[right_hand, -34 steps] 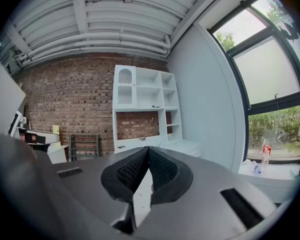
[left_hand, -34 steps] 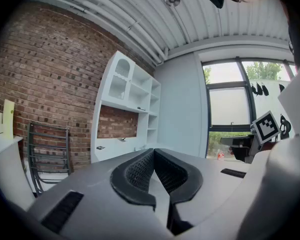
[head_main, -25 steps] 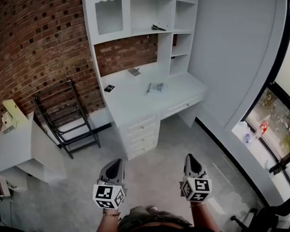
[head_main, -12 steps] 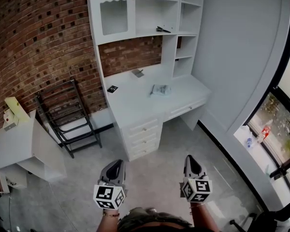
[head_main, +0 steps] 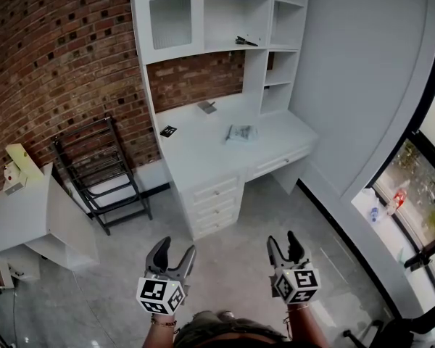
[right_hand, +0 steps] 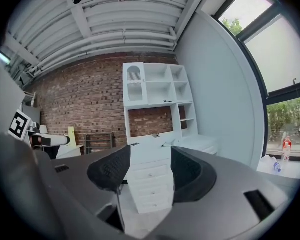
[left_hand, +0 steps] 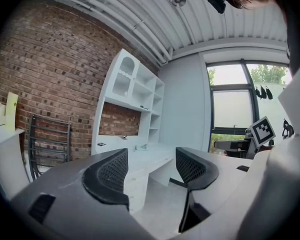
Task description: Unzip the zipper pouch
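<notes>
Two tools are held low over the floor (head_main: 232,267), well apart from the white counter (head_main: 196,147). The jaws of the left hand-held gripper (head_main: 175,249) and of the right hand-held gripper (head_main: 283,240) are spread, having just been opening, and nothing is caught between either pair. One zipper pouch (head_main: 239,132) (pale, lying flat) is seen on the counter, with one small black card (head_main: 168,131) to its left.
</notes>
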Demonstrator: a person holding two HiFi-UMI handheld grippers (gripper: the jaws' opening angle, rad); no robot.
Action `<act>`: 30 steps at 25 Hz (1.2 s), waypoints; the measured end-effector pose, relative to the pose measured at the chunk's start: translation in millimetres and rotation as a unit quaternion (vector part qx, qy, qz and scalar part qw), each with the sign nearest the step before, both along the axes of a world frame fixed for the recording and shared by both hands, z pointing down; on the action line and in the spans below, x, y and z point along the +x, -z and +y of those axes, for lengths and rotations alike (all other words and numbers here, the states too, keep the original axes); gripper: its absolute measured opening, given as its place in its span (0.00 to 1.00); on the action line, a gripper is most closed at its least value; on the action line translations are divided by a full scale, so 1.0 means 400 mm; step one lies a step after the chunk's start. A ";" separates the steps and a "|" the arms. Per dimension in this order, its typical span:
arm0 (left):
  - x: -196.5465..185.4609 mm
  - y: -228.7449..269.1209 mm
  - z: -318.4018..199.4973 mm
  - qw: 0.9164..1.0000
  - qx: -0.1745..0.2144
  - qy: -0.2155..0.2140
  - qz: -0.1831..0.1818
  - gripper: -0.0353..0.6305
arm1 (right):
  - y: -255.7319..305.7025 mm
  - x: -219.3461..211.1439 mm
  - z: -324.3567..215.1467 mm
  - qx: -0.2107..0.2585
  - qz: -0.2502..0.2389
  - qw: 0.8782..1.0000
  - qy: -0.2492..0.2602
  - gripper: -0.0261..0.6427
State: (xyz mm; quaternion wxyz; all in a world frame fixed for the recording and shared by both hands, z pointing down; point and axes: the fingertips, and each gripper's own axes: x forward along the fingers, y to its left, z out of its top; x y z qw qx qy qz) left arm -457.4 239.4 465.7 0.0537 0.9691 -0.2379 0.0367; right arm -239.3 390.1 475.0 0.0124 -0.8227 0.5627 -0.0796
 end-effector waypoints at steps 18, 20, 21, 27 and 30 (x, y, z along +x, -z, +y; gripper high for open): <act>0.085 0.014 0.010 1.000 0.002 -0.028 -0.001 0.91 | 0.018 0.037 -0.048 0.011 0.020 0.999 0.040 0.89; 0.087 0.012 0.014 1.000 0.003 -0.029 -0.002 0.91 | 0.013 0.046 -0.047 0.011 0.022 0.999 0.038 0.89; 0.088 0.011 0.016 0.999 0.004 -0.031 -0.004 0.91 | 0.010 0.052 -0.048 0.012 0.024 0.999 0.036 0.89; 0.088 -0.001 0.015 0.999 0.025 -0.031 -0.029 0.91 | -0.007 0.055 -0.061 0.010 0.024 0.999 0.040 0.89; 0.098 -0.009 -0.006 0.999 0.016 -0.030 -0.020 0.91 | -0.013 0.064 -0.074 0.011 0.033 0.999 0.037 0.89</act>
